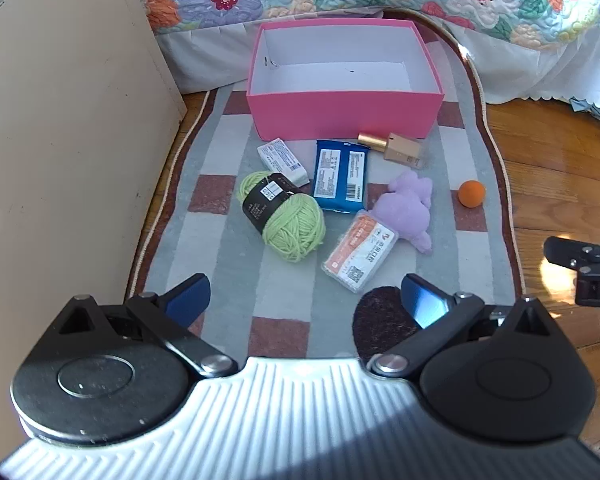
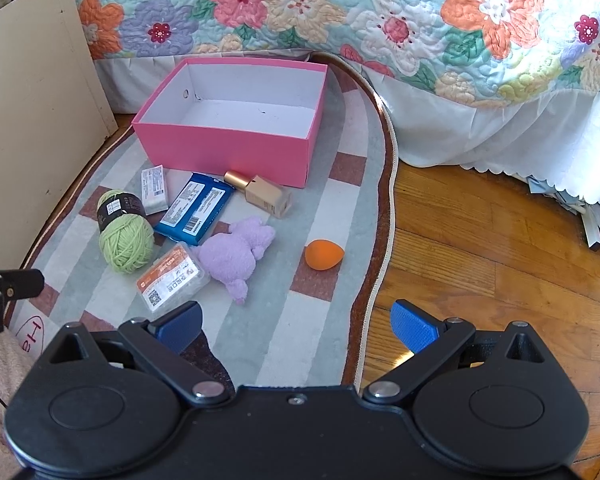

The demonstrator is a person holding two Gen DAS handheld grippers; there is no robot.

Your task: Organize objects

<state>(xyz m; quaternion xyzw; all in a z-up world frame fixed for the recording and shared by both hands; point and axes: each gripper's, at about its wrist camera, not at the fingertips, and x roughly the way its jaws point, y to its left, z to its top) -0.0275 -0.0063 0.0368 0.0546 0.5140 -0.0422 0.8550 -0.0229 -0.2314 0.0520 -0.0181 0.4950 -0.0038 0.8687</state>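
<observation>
Hovering, both jaws wide, empty | pink box (image 1: 342, 114) open | orange ball (image 2: 324, 254) near rug edge (image 2: 382, 264)

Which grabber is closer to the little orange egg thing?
Right, probably. The orange egg-shaped sponge sits just ahead of the open right gripper, near its centre line. The open left gripper points at the yarn side, with the sponge far off to its right.

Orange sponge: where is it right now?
The orange sponge lies alone on the rug near its right edge, right of the purple plush and apart from it, in front of the pink box's right corner.
</observation>
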